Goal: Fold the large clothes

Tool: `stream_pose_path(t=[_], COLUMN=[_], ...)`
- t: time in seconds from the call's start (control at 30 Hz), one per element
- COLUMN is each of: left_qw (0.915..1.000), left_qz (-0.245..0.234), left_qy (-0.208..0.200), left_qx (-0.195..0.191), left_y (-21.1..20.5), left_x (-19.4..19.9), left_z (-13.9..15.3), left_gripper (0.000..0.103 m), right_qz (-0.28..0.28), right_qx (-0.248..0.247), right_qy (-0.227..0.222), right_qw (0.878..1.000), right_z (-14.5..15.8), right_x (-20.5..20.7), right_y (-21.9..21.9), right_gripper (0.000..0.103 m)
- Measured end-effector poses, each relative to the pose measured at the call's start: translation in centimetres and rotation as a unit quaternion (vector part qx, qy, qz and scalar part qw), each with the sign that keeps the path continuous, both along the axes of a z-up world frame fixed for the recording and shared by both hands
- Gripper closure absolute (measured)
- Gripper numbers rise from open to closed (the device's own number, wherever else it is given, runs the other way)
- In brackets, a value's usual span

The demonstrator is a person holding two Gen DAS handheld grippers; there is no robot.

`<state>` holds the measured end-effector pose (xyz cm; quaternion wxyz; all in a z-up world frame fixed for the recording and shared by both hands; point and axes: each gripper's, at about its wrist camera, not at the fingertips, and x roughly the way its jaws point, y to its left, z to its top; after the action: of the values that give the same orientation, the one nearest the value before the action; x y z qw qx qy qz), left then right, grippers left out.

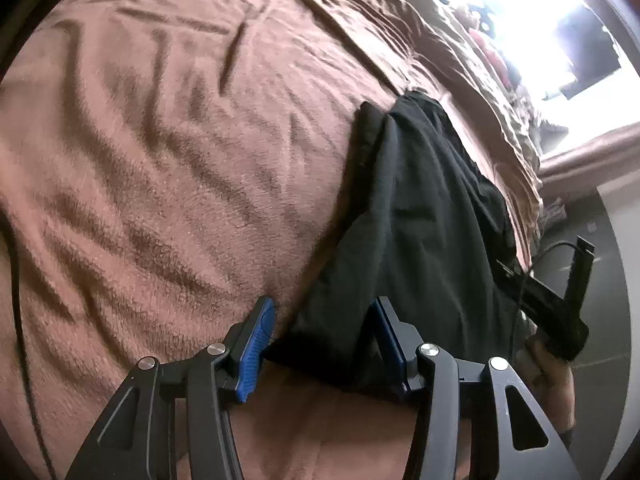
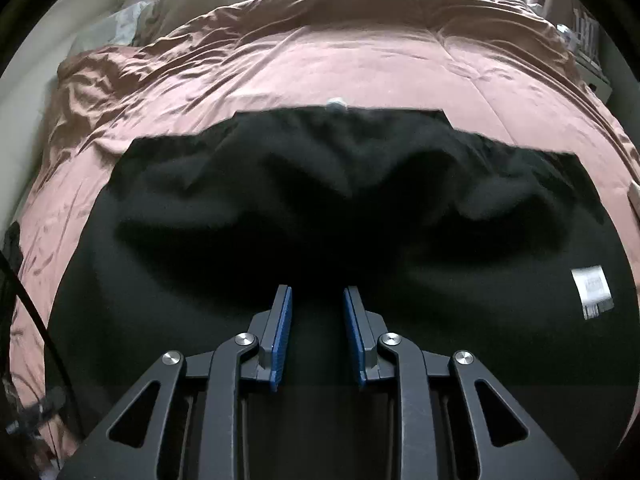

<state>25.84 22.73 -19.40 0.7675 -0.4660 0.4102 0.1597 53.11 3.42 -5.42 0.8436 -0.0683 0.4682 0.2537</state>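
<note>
A large black garment (image 2: 320, 208) lies spread on a pink bed cover (image 2: 360, 64); a white care label (image 2: 592, 292) shows on its right side. In the left wrist view the garment (image 1: 420, 216) appears as a bunched dark strip on a brown fleece blanket (image 1: 160, 140). My left gripper (image 1: 322, 308) is open, its blue-padded fingers on either side of the garment's near corner. My right gripper (image 2: 318, 294) is open just above the garment's near middle, holding nothing. The right gripper's body (image 1: 560, 300) and the hand holding it show at the right in the left wrist view.
Pillows and crumpled bedding (image 2: 192, 4) lie at the head of the bed. A bright window (image 1: 532, 24) is at the far right of the left wrist view. The bed edge and dark floor (image 1: 600, 280) are to the right. A black cable (image 2: 36, 312) runs at the left.
</note>
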Motion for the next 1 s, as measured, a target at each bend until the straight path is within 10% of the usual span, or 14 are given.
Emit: stream_pose_path(t=[0.4,1.0], left_qw=[0.9994,0.9975], left_qz=[-0.008,-0.023], left_qy=[-0.004,-0.040], left_qx=[-0.032,-0.053], left_y=[0.8,0.2], left_x=[0.8,-0.4], left_z=[-1.2,1.8], left_gripper=[0.054,0.087], right_qz=[-0.028,0.064], right_qx=[0.012,0.058], right_qy=[0.013,0.074], right_qw=[0.999,0.993], right_z=[0.6,1.5], right_x=[6.6,-8.0], right_y=[1.8,-5.3], right_gripper=[0.080,0.080])
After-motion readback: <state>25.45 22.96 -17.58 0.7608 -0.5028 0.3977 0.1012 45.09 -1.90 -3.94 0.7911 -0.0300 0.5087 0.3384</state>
